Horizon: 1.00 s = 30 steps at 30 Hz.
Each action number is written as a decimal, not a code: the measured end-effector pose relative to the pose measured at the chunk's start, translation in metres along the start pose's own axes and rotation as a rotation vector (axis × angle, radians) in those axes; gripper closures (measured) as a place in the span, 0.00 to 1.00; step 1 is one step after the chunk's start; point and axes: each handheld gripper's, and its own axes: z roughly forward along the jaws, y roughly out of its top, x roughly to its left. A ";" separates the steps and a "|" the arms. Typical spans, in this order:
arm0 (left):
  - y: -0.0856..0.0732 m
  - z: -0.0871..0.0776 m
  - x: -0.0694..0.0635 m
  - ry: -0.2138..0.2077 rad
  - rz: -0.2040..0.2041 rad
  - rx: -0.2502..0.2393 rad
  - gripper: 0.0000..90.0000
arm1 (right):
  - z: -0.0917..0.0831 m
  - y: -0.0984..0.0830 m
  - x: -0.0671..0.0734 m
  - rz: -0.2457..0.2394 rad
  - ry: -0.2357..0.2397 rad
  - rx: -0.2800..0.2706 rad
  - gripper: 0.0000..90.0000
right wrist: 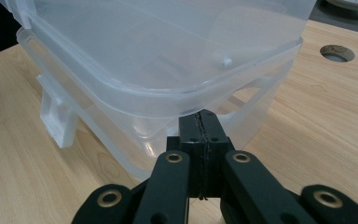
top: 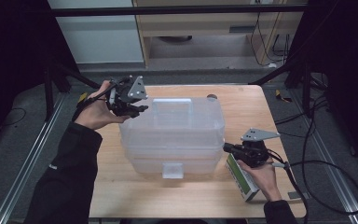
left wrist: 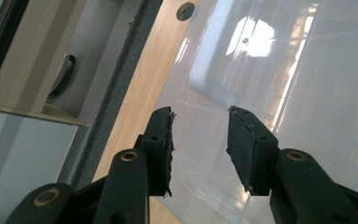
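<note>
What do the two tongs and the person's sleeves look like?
Both tongs, left and right, are black, each topped by a grey three-cornered plate. Their jaws have brass-coloured pivot rings. A black cable trails from the right one. The sleeves are dark.

Clear plastic on pale wood

Translucent, colourless storage box (top: 175, 135) on a light wood-grain table (top: 130, 191) — green-and-white carton (top: 240, 179) at 4 o'clock, black grippers.

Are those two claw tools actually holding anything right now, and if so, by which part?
No. The left gripper hangs open over the clear plastic box, with nothing between its jaws. The right gripper is shut, its tips at the box's rim, clamping nothing.
</note>
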 end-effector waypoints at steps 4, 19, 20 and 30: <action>-0.014 -0.006 0.000 0.029 -0.055 -0.016 0.72 | 0.000 0.000 0.000 0.000 -0.001 0.003 1.00; -0.060 -0.018 0.000 0.141 -0.314 -0.070 0.94 | 0.001 0.000 0.001 -0.003 -0.005 0.008 1.00; -0.064 -0.019 -0.001 0.157 -0.329 -0.069 0.95 | 0.001 0.000 0.001 -0.003 -0.005 0.009 1.00; -0.103 -0.027 -0.009 0.234 -0.464 -0.119 0.99 | 0.001 0.000 0.001 0.000 -0.004 0.009 1.00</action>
